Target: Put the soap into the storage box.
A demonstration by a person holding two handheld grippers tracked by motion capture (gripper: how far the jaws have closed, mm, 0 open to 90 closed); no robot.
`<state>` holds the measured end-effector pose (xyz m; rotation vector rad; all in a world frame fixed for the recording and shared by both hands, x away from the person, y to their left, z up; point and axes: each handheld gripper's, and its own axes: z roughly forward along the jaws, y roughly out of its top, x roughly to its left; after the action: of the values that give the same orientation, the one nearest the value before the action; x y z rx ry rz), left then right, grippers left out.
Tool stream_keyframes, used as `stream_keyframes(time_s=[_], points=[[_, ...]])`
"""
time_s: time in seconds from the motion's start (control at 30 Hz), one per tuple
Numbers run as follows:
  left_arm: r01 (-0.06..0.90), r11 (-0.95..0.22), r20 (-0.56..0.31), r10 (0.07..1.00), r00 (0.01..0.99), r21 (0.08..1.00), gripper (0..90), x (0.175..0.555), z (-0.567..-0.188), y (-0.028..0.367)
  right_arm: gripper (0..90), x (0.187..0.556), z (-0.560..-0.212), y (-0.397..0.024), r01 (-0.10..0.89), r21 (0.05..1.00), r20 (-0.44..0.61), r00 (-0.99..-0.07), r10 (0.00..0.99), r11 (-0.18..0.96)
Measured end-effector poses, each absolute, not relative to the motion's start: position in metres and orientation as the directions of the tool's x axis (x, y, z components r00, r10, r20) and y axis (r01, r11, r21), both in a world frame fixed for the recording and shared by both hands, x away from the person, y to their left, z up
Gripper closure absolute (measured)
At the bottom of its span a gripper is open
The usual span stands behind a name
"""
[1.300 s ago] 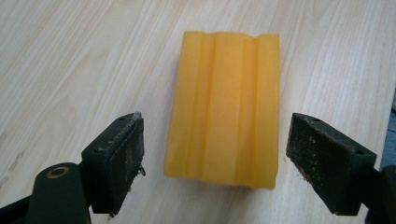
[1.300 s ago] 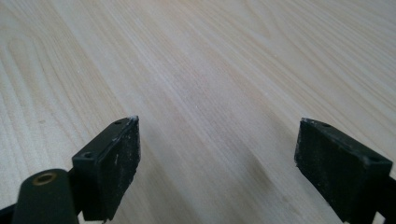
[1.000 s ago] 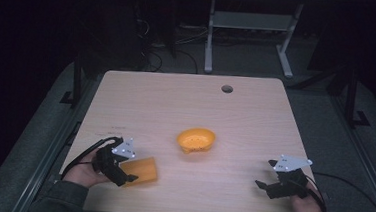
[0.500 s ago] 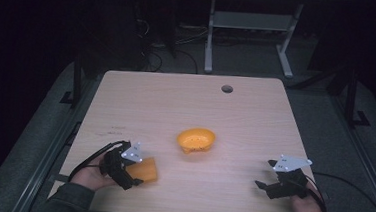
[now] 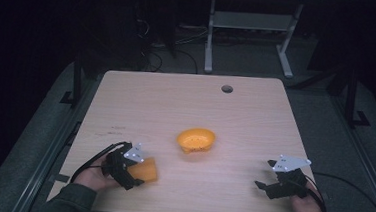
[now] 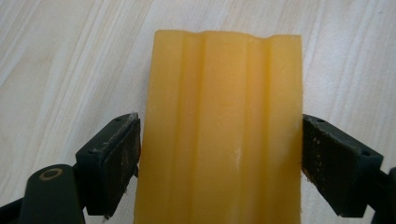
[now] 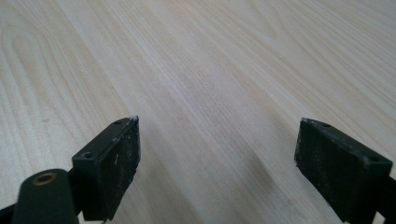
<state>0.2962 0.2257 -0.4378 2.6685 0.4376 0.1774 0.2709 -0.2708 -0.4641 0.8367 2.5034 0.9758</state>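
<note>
Two black hand-held grippers, dark sleeves

Each black two-jaw gripper (image 5: 130, 173) (image 5: 271, 181) carries a grey three-cornered plate, screw-holed jaw blocks and a trailing black cable.

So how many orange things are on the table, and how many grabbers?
Orange bowl: 1
Orange ridged block: 1, between the left gripper's jaws
Grippers: 2, counting the open right gripper
Total: 4
</note>
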Motion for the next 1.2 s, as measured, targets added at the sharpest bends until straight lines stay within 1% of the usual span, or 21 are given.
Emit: stream_keyframes(time_s=[0.37, 0.57, 0.9, 1.03, 1.2], points=[[0.271, -0.874, 0.063, 0.321, 0.945, 0.404, 17.3, 0.2971, -0.4439, 0.2202, 13.7, 0.2711, -0.4640, -0.2706, 0.401, 0.695, -0.089, -0.775, 0.625, 0.597], [0.281, -0.874, 0.049, 0.326, 0.944, 0.397, 17.8, 0.2976, -0.4460, 0.2187, 13.7, 0.2713, -0.4641, -0.2706, 0.400, 0.696, -0.089, -0.776, 0.625, 0.596], [0.279, -0.871, 0.047, 0.325, 0.945, 0.404, 18.9, 0.2976, -0.4461, 0.2191, 13.7, 0.2713, -0.4641, -0.2700, 0.398, 0.696, -0.090, -0.777, 0.623, 0.597], [0.292, -0.862, 0.029, 0.334, 0.942, 0.415, 20.3, 0.2982, -0.4446, 0.2212, 13.7, 0.2709, -0.4640, -0.2703, 0.400, 0.698, -0.088, -0.776, 0.625, 0.594], [0.286, -0.866, 0.041, 0.330, 0.943, 0.411, 20.8, 0.2970, -0.4436, 0.2202, 13.7, 0.2705, -0.4634, -0.2708, 0.399, 0.703, -0.088, -0.773, 0.629, 0.588]])
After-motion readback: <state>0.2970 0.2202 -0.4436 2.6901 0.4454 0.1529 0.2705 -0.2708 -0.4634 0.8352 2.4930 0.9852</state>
